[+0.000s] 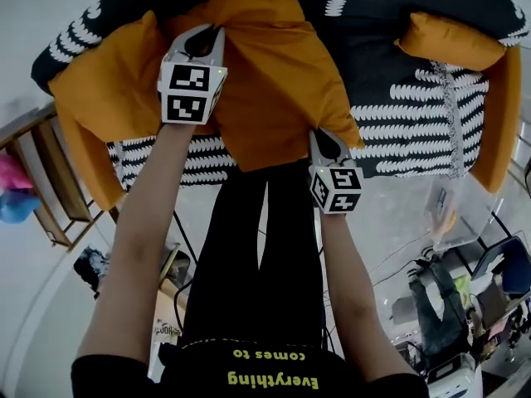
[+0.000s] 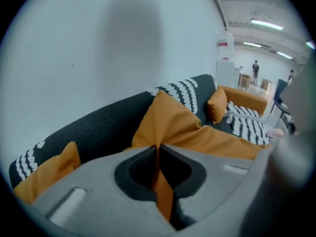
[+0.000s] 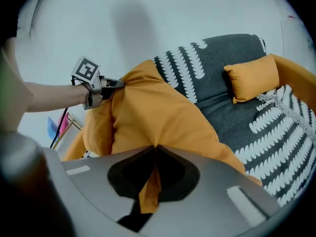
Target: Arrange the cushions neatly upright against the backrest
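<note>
A large orange cushion (image 1: pixel 274 65) lies tilted over the middle of the dark patterned sofa (image 1: pixel 415 114). My left gripper (image 1: pixel 203 40) is shut on its upper left edge; orange cloth is pinched between the jaws (image 2: pixel 158 147). My right gripper (image 1: pixel 328 139) is shut on the cushion's lower right corner, with a fold of cloth in the jaws (image 3: pixel 154 149). The right gripper view shows the left gripper (image 3: pixel 116 83) at the cushion's (image 3: pixel 158 112) far edge. A small orange cushion (image 1: pixel 448 40) (image 3: pixel 252 75) leans on the backrest (image 3: pixel 217 58) at the right. Another orange cushion (image 1: pixel 99 89) (image 2: pixel 49 167) sits at the left end.
An orange armrest (image 1: pixel 498 123) closes the sofa's right end. A wooden rack (image 1: pixel 50 197) stands to the left of the sofa. Bags and cables (image 1: pixel 448 305) litter the floor at the lower right. A white wall (image 2: pixel 98 43) rises behind the backrest.
</note>
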Action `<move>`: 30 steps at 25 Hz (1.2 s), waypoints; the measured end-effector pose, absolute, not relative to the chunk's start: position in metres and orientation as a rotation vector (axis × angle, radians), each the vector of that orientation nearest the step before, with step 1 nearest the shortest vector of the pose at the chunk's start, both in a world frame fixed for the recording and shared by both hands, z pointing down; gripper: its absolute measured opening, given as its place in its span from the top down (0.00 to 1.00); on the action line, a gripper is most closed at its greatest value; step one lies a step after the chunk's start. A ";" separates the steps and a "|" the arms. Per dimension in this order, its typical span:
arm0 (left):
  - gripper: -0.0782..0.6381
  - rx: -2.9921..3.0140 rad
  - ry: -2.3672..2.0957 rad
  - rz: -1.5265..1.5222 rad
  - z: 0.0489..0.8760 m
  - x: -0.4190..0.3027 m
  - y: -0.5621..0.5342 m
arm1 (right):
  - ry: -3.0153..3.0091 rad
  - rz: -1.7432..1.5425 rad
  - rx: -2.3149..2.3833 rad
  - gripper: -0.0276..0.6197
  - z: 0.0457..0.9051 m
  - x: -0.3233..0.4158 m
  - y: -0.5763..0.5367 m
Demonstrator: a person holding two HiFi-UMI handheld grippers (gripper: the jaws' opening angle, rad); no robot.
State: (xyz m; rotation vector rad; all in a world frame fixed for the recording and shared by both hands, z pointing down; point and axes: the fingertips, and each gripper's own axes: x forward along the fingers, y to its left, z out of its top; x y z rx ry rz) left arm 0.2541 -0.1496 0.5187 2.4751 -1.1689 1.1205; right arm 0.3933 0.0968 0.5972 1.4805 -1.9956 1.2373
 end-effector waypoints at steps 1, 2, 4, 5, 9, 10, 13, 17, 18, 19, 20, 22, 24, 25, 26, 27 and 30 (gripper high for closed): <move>0.88 2.462 -1.181 1.091 0.512 0.253 -0.147 | -2.006 1.227 1.497 0.92 0.588 0.394 0.099; 0.88 2.454 -1.190 1.062 0.506 0.252 -0.145 | -2.011 1.220 1.523 0.92 0.579 0.397 0.101; 0.88 2.448 -1.201 0.997 0.494 0.252 -0.139 | -2.008 1.203 1.600 0.92 0.560 0.412 0.099; 0.88 2.449 -1.203 0.959 0.487 0.253 -0.137 | -2.004 1.184 1.643 0.92 0.550 0.422 0.096; 0.88 2.465 -1.194 0.772 0.458 0.268 -0.131 | -1.985 1.014 1.816 0.92 0.505 0.481 0.071; 0.88 2.468 -1.187 0.721 0.451 0.273 -0.128 | -1.979 0.955 1.857 0.92 0.492 0.498 0.063; 0.88 2.459 -1.176 0.565 0.431 0.287 -0.115 | -1.971 0.749 1.955 0.92 0.451 0.546 0.034; 0.88 2.388 -1.167 0.408 0.412 0.294 -0.087 | -2.017 0.483 1.996 0.92 0.392 0.582 -0.011; 0.88 2.363 -1.169 0.384 0.410 0.293 -0.081 | -2.035 0.421 1.985 0.92 0.381 0.584 -0.022; 0.88 2.338 -1.177 0.367 0.409 0.290 -0.075 | -2.055 0.363 1.969 0.92 0.372 0.584 -0.033; 0.88 2.320 -1.196 0.361 0.410 0.285 -0.071 | -2.079 0.308 1.950 0.92 0.367 0.581 -0.043; 0.88 2.311 -1.271 0.383 0.417 0.270 -0.067 | -2.136 0.217 1.912 0.92 0.365 0.567 -0.061; 0.87 2.292 -1.347 0.410 0.430 0.254 -0.068 | -2.180 0.171 1.880 0.92 0.376 0.551 -0.075; 0.87 2.275 -1.374 0.412 0.437 0.247 -0.070 | -2.191 0.163 1.868 0.92 0.386 0.545 -0.080; 0.87 2.265 -1.398 0.415 0.444 0.242 -0.073 | -2.192 0.160 1.858 0.92 0.397 0.541 -0.084; 0.86 2.262 -1.419 0.426 0.449 0.238 -0.075 | -2.187 0.162 1.848 0.92 0.408 0.537 -0.087; 0.85 2.293 -1.419 0.483 0.469 0.236 -0.082 | -2.143 0.234 1.840 0.92 0.449 0.538 -0.096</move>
